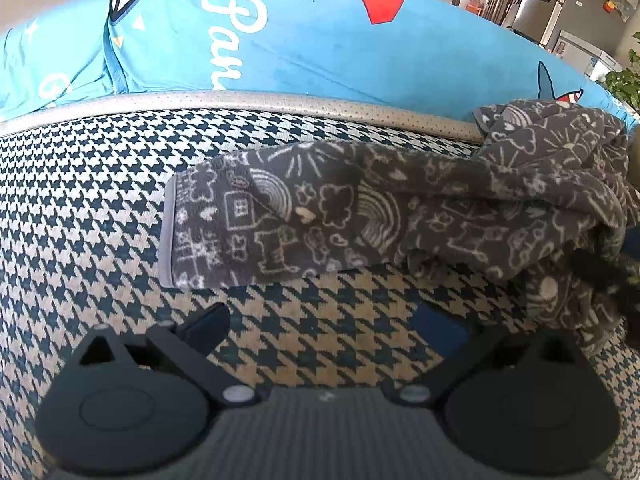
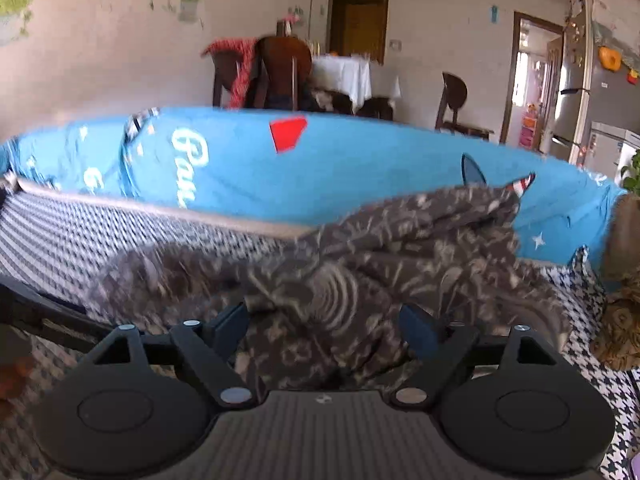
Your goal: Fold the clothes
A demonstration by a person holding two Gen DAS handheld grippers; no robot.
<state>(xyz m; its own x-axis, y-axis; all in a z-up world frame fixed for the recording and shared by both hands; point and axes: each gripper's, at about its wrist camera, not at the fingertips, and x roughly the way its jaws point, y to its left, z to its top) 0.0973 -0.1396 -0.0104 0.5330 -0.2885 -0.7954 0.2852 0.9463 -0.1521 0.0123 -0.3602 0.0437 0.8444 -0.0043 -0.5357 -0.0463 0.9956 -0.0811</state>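
Grey patterned garment, printed with pale doodles of clouds, houses and rainbows, lying on the houndstooth-covered surface. In the left wrist view one sleeve stretches across the middle of the frame, its plain grey cuff toward the left, while the bunched body of the garment fills the right edge. In the right wrist view the same garment is heaped in the centre and lower right, partly blurred. Left gripper, bottom of its frame: fingers spread wide, nothing between them, poised over bare houndstooth just below the sleeve. Right gripper, bottom of its frame: fingers likewise apart, with garment fabric lying between them; no grasp is visible. Behind the surface, a bright blue cushion with white lettering and a red shape spans the upper frame. Chairs and a white-clothed table stand beyond.
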